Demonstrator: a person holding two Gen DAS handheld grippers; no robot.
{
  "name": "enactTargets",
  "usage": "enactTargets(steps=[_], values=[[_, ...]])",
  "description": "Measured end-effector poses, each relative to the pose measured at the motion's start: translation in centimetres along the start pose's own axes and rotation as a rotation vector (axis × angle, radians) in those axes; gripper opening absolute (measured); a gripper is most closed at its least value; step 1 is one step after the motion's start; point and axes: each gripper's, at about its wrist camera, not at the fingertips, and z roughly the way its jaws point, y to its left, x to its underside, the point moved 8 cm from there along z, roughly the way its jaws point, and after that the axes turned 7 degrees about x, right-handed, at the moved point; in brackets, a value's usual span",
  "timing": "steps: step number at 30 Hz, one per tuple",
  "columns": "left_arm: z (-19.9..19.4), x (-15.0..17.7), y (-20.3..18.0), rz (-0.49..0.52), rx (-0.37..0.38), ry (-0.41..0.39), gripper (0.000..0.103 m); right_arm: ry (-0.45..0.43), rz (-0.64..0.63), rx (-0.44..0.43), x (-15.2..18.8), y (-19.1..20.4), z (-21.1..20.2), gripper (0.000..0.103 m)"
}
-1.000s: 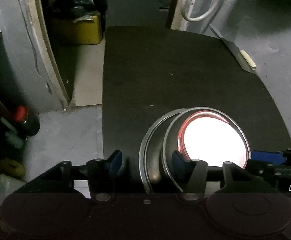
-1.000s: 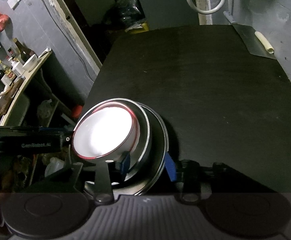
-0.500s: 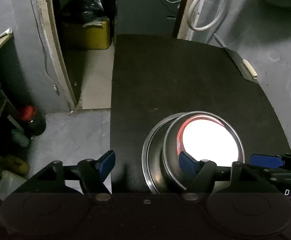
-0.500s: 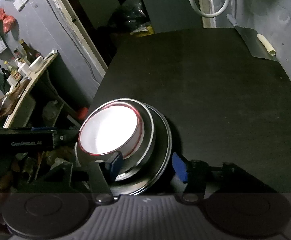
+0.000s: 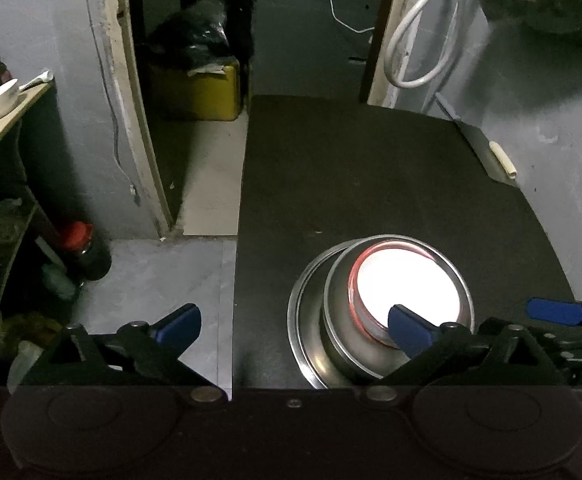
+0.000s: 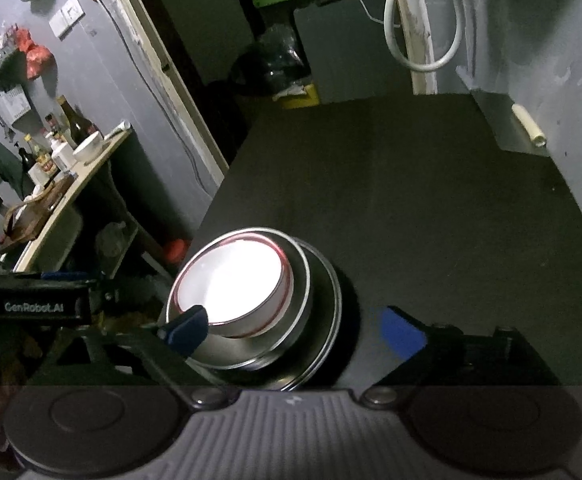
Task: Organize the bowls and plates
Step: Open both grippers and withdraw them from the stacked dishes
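A stack stands at the near left of the black table: a white bowl with a red rim sits in a steel bowl, which sits on a steel plate. The same white bowl, steel bowl and plate show in the right wrist view. My left gripper is open wide and empty, its right fingertip over the stack's near rim. My right gripper is open wide and empty, straddling the stack's near side.
The table's left edge drops to a grey floor. A yellow box stands in a doorway. A shelf with bottles and a white bowl is at the left. A white hose hangs on the back wall.
Both grippers have opened wider and pulled back and up from the stack. The stack stays on the table, no longer held.
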Motion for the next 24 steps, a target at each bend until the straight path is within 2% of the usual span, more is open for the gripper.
enactTargets(steps=[6,13,18,24], values=[[-1.5,0.3,-0.4,-0.025,-0.019,-0.041,0.102,-0.056,0.015,-0.005,0.0,-0.7,-1.4,0.103],[-3.1,0.8,-1.3,-0.032,-0.036,-0.108,0.102,-0.126,-0.002,0.043,0.4,-1.7,-2.8,0.103],[-4.6,1.3,-2.0,-0.048,-0.042,-0.207,0.102,-0.194,-0.009,0.062,0.8,-1.9,-4.0,0.103],[-5.8,2.2,-2.8,-0.066,-0.045,-0.278,0.102,-0.237,0.024,0.069,1.7,-2.3,-5.2,0.103]])
